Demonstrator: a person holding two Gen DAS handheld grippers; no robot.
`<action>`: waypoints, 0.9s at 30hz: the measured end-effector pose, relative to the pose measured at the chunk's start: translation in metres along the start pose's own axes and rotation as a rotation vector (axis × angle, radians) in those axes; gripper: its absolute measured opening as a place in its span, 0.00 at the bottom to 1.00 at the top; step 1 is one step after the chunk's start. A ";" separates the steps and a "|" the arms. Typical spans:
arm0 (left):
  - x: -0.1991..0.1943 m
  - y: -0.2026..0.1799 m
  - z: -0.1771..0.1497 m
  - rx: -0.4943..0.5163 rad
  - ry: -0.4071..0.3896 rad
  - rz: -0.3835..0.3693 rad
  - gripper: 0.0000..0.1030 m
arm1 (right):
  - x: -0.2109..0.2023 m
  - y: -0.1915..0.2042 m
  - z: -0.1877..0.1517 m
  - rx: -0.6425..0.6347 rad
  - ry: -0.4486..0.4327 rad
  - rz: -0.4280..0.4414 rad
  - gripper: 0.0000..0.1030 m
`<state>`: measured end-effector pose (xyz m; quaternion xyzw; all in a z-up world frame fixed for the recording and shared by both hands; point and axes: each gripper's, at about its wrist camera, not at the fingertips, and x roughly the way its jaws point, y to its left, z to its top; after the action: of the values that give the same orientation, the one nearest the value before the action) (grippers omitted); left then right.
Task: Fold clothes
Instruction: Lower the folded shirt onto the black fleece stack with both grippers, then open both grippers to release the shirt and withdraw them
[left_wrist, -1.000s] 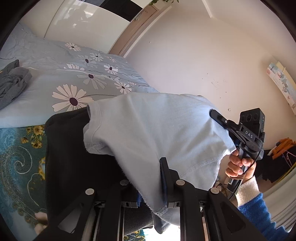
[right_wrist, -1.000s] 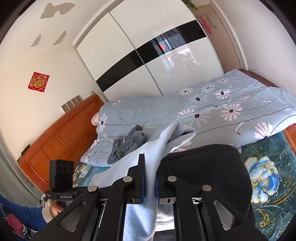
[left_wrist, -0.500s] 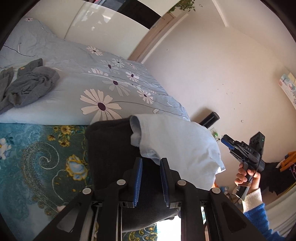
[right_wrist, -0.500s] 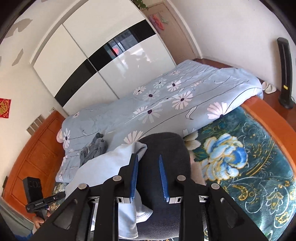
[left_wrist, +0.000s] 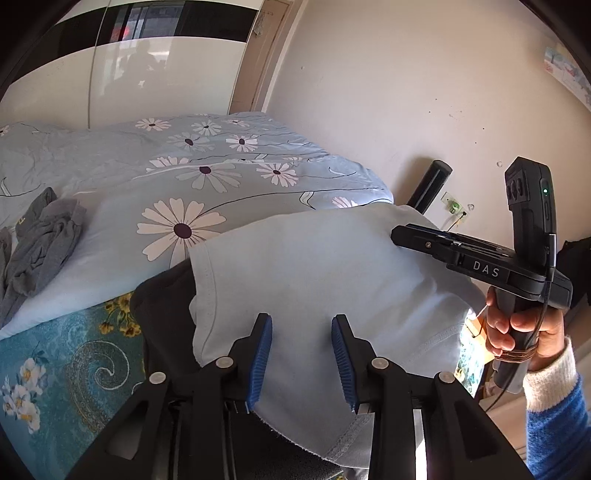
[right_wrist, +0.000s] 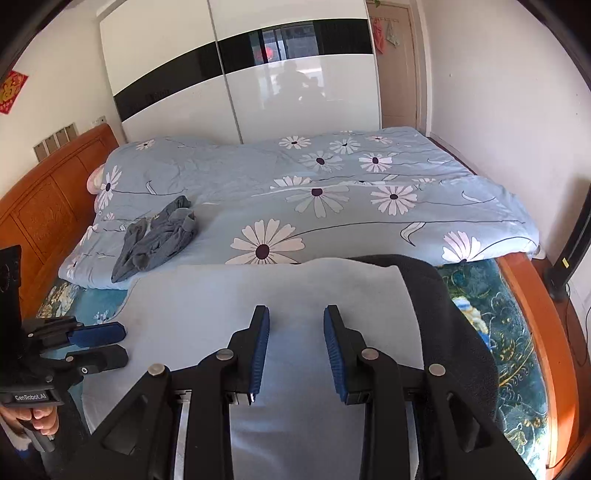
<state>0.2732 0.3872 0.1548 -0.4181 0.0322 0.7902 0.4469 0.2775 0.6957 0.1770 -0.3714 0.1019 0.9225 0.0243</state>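
A light blue T-shirt (left_wrist: 317, 266) lies draped over the top of a black chair back (right_wrist: 454, 314), which stands at the side edge of the bed (right_wrist: 332, 192). The left hand-held gripper (left_wrist: 301, 350) hovers just above the shirt with its blue pads (left_wrist: 260, 354) spread wide apart, and it holds nothing. The right hand-held gripper (right_wrist: 295, 350) is also wide open above the shirt, with nothing between its pads. In the left wrist view, the right hand-held gripper pokes in from the side with its tip touching the far edge of the shirt, and a hand (left_wrist: 517, 325) in a blue sleeve with a white cuff holds its handle. The bed has a light blue daisy quilt (right_wrist: 369, 192). A crumpled grey garment (right_wrist: 155, 236) lies on the quilt near the wooden headboard (right_wrist: 40, 214), well apart from the chair. A teal flowered sheet (left_wrist: 55, 354) shows below the quilt. White wardrobe doors (right_wrist: 258, 92) stand behind the bed.
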 end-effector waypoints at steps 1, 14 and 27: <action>0.002 0.000 -0.001 0.001 0.004 0.001 0.37 | 0.002 -0.004 -0.003 0.022 -0.007 0.009 0.31; -0.034 0.001 -0.034 -0.005 -0.060 0.050 0.63 | -0.075 0.019 -0.059 0.203 -0.282 0.017 0.43; -0.053 0.004 -0.087 0.008 -0.088 0.150 1.00 | -0.070 0.063 -0.144 0.292 -0.120 -0.149 0.65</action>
<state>0.3388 0.3115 0.1336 -0.3774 0.0470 0.8390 0.3892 0.4186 0.6064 0.1353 -0.3149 0.2054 0.9140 0.1524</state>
